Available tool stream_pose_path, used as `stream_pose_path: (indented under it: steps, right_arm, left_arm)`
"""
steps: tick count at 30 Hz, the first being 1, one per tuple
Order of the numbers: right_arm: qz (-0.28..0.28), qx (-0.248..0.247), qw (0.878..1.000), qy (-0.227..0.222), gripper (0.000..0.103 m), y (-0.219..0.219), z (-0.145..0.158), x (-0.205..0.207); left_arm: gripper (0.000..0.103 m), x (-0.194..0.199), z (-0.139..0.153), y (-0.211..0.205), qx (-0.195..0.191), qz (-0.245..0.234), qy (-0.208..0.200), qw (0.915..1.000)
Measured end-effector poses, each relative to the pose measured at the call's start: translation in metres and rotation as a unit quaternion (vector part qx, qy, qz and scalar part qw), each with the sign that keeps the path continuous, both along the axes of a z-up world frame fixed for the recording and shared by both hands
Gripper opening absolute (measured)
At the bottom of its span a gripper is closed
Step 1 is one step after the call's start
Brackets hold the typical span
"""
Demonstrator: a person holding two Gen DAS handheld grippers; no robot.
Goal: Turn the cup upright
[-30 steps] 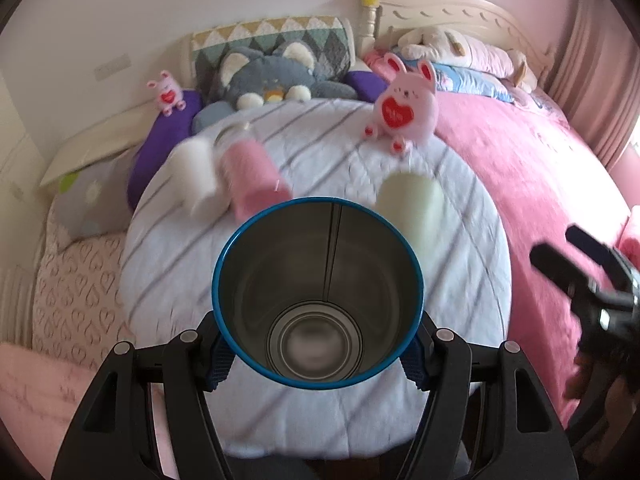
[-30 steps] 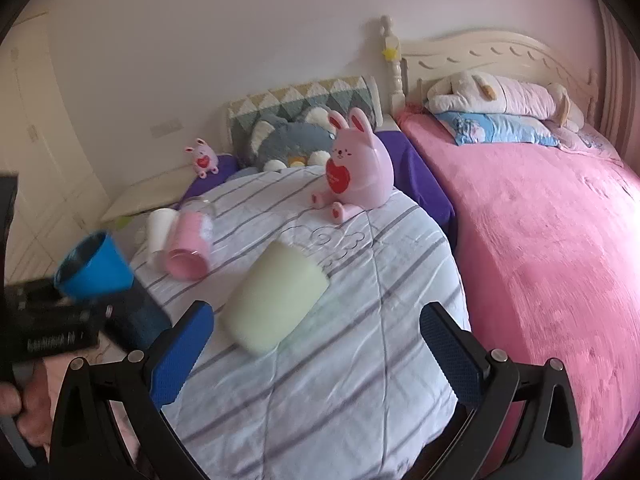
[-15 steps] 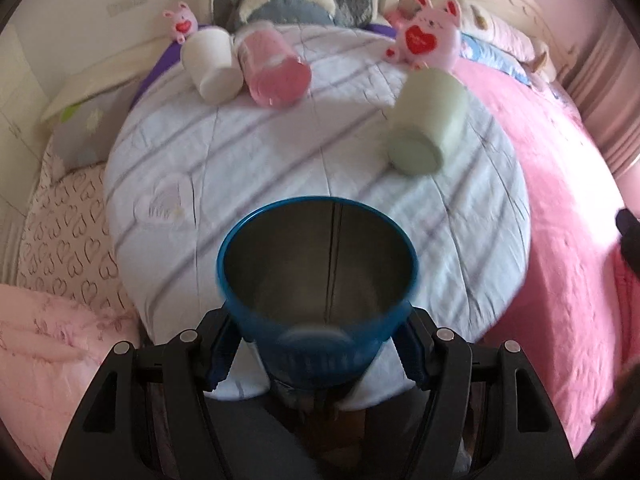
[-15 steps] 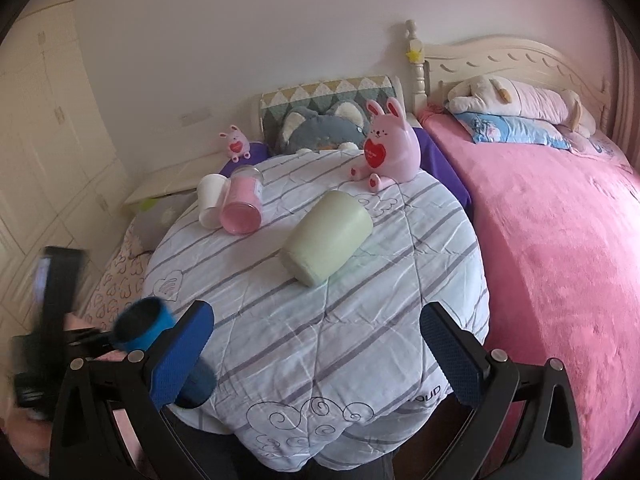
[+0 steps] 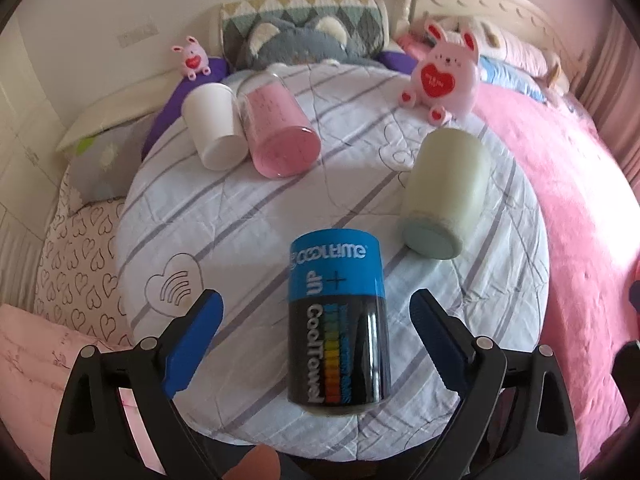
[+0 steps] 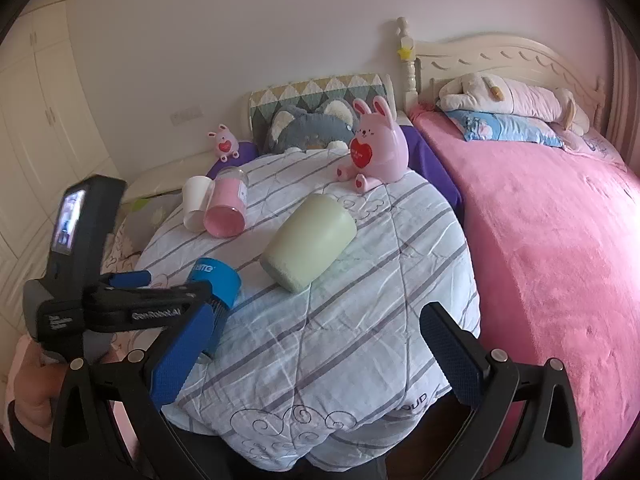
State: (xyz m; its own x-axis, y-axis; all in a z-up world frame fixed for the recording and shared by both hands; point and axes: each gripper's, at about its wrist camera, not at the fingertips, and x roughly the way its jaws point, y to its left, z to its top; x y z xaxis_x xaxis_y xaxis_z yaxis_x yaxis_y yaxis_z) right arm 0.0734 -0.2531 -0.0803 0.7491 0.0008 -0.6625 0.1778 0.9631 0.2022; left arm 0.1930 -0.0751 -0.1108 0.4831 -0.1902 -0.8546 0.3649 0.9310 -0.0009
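Note:
A blue and black cup [image 5: 338,320] stands upright near the front edge of the round striped table [image 5: 260,216], between the open fingers of my left gripper [image 5: 316,332], which does not touch it. It also shows in the right wrist view [image 6: 214,280], partly behind the left gripper's body. A pale green cup [image 5: 442,192] lies on its side at centre right; it also shows in the right wrist view [image 6: 310,242]. A pink cup [image 5: 280,136] and a white cup [image 5: 214,130] lie on their sides at the back left. My right gripper [image 6: 316,356] is open and empty over the table's front edge.
A pink rabbit toy [image 5: 444,72] sits at the table's back right. A small pink toy [image 5: 192,56] and a grey plush cushion [image 5: 296,40] are behind the table. A pink bed [image 6: 560,220] runs along the right.
My left gripper has set the blue cup down upright near the table's front edge, opened and let go. The right gripper has drawn back from the table.

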Motion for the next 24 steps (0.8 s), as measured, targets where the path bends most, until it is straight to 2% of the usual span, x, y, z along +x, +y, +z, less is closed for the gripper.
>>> stream_pose_path:
  steps: [9, 17, 24]
  right_arm:
    - [0.017, -0.003, 1.000, -0.007, 0.103, 0.023, 0.005, -0.009]
    - [0.044, -0.009, 0.999, -0.011, 0.103, 0.054, 0.012, -0.012]
    - [0.067, -0.014, 0.998, -0.008, 0.103, 0.075, 0.014, -0.010]
  left_arm:
    - [0.102, -0.041, 0.029, 0.037, -0.009, 0.041, -0.061, 0.9973]
    - [0.103, -0.081, 0.059, 0.072, -0.012, 0.076, -0.119, 0.9900]
    - [0.103, -0.107, 0.070, 0.095, -0.007, 0.106, -0.152, 0.9827]
